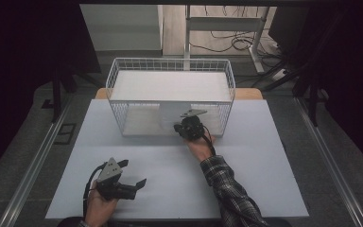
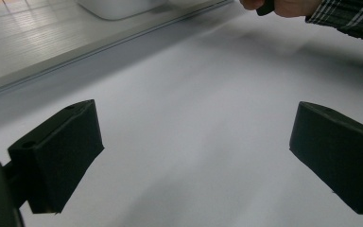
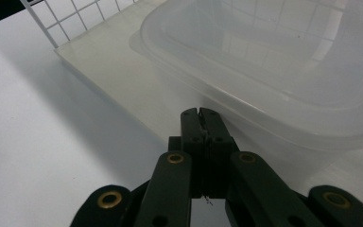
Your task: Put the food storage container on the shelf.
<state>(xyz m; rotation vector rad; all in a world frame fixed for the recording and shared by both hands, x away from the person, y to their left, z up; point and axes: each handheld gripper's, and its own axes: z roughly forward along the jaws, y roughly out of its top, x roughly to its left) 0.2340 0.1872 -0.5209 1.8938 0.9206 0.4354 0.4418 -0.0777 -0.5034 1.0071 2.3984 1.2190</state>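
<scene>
Container [image 3: 283, 61]: clear plastic tub, upper right of right gripper view, sitting in wire basket [image 1: 118, 75] at centre of high view, on the lower shelf.
Right gripper [image 3: 202, 118]: jaws pressed together, nothing visible between them, tips just short of tub's near wall; contact unclear.
Left gripper [image 2: 194, 156]: jaws spread wide, nothing between, over bare white table [image 1: 264, 189], lower left of high view.
Spacing: grippers well apart.
</scene>
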